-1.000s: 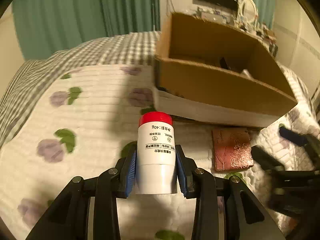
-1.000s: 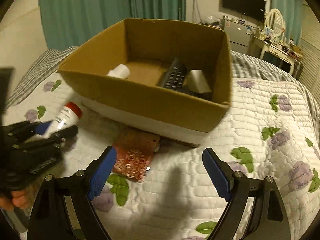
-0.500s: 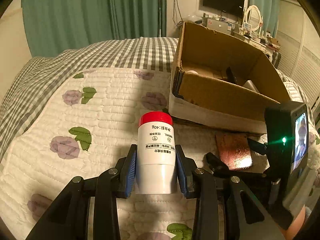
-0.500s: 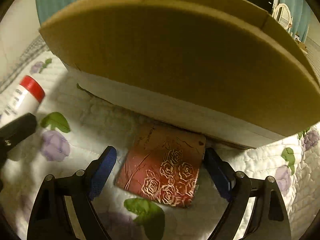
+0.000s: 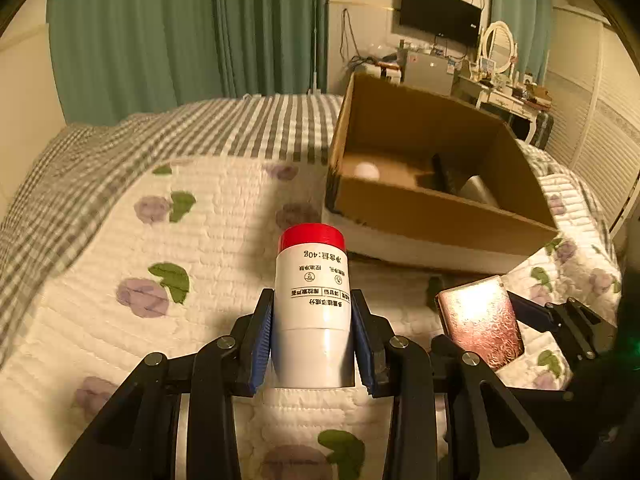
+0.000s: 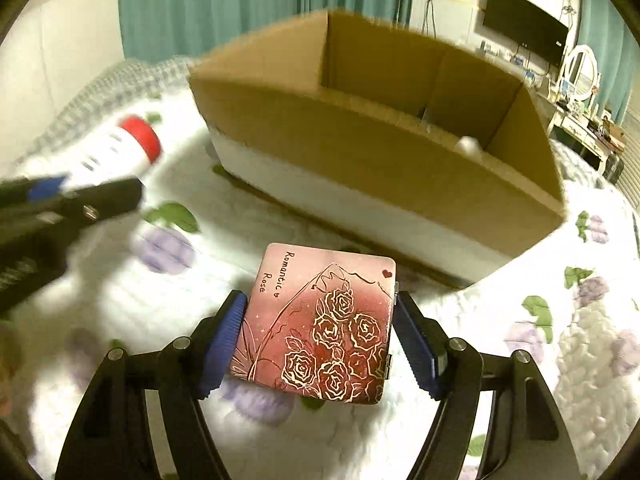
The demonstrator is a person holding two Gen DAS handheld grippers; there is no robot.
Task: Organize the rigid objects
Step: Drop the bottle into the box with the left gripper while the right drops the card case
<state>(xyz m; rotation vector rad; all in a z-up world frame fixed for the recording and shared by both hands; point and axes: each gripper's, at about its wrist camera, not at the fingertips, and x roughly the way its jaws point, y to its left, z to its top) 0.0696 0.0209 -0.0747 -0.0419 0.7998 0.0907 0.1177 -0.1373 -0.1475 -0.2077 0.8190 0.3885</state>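
Observation:
My left gripper (image 5: pixel 312 340) is shut on a white bottle with a red cap (image 5: pixel 312 300) and holds it above the quilt. The bottle also shows blurred at the left of the right wrist view (image 6: pixel 116 148). My right gripper (image 6: pixel 320 340) is shut on a pink tin with gold roses (image 6: pixel 320 328), lifted off the quilt; the tin also shows in the left wrist view (image 5: pixel 480 324). An open cardboard box (image 5: pixel 440 216) stands ahead on the bed, also in the right wrist view (image 6: pixel 380 152). It holds a white object, a dark remote and a grey item.
The bed has a white quilt with purple flowers (image 5: pixel 140 260) over a grey checked cover (image 5: pixel 200 128). Green curtains (image 5: pixel 180 32) hang behind. A TV and a dressing table (image 5: pixel 500 80) stand at the back right.
My right gripper has closed on the pink tin and lifted it off the quilt. My left gripper has kept its hold on the bottle and pulled back a little from the box.

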